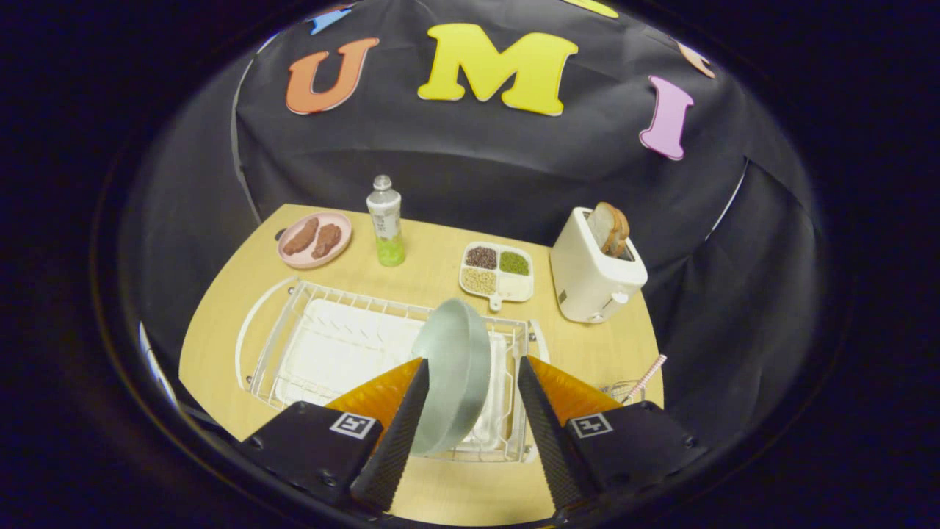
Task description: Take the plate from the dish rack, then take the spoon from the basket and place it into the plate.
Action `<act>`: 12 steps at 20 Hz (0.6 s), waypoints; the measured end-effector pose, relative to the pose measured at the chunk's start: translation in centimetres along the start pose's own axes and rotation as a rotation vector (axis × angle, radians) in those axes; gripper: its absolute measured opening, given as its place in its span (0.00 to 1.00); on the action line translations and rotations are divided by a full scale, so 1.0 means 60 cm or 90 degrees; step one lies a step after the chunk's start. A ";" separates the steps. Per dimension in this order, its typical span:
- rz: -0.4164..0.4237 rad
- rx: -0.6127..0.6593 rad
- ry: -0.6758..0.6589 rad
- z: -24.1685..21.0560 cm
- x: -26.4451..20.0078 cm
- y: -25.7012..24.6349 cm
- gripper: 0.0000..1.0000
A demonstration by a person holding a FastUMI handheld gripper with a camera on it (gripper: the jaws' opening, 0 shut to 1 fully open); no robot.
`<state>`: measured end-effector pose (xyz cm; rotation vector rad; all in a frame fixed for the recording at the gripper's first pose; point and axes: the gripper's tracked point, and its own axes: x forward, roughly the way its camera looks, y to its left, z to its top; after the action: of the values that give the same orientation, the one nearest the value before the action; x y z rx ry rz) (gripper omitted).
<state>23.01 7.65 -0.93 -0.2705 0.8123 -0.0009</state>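
A grey-green plate (pixel 457 367) stands on edge in the white wire dish rack (pixel 294 345), at the rack's right end. My gripper (pixel 472 363) is open, with one finger on each side of the plate. The left finger (pixel 404 411) lies close against the plate's face, and a gap shows between the plate and the right finger (pixel 547 419). Beyond the right finger sits a small wire basket (pixel 620 389) with a thin pink-striped handle (pixel 650 375) sticking up out of it; I cannot tell whether it is the spoon.
On the wooden table (pixel 220 316) behind the rack stand a white toaster (pixel 591 283) with bread in it, a divided dish of grains (pixel 496 273), a clear bottle (pixel 385 220) and a pink plate (pixel 314 239) with brown pieces.
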 end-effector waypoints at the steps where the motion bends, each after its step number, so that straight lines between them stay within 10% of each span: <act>1: -0.005 0.002 0.028 0.001 0.007 0.000 0.75; 8: -0.076 -0.022 0.185 -0.011 0.067 -0.005 0.28; 12: -0.093 -0.043 0.210 -0.010 0.063 0.008 0.28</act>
<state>25.12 7.59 -4.13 -0.3998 1.1197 -0.1585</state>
